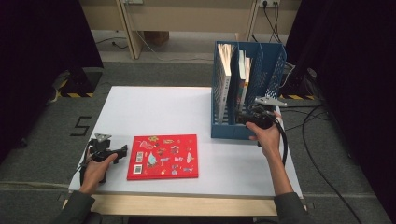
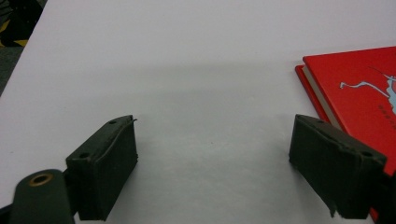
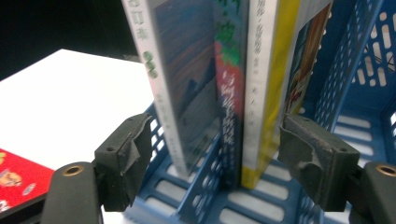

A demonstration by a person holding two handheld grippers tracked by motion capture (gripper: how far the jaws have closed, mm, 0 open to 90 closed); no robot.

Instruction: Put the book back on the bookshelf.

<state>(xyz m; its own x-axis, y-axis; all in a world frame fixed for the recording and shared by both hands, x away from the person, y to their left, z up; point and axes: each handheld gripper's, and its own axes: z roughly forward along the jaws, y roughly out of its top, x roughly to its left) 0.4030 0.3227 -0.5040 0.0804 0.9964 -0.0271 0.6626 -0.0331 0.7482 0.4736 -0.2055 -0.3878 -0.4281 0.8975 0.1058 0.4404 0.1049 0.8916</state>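
Risk: books tipping in the blue rack (image 1: 224,126).
Right gripper (image 3: 215,154) jaws spread around 2 upright books (image 3: 243,93), not pressing; brushing them could topple them. Left gripper (image 2: 212,163) spread, empty, beside red book (image 1: 163,156).

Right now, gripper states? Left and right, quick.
Left gripper: open, holding nothing, over the table beside the red book.
Right gripper: open at the blue file rack, jaws either side of the upright books, not pressing them.

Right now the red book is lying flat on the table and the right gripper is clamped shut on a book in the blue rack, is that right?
Not quite. The right gripper is open: the right gripper view shows its jaws standing apart on either side of the upright books in the blue rack, not pressing them. The red book does lie flat on the table.
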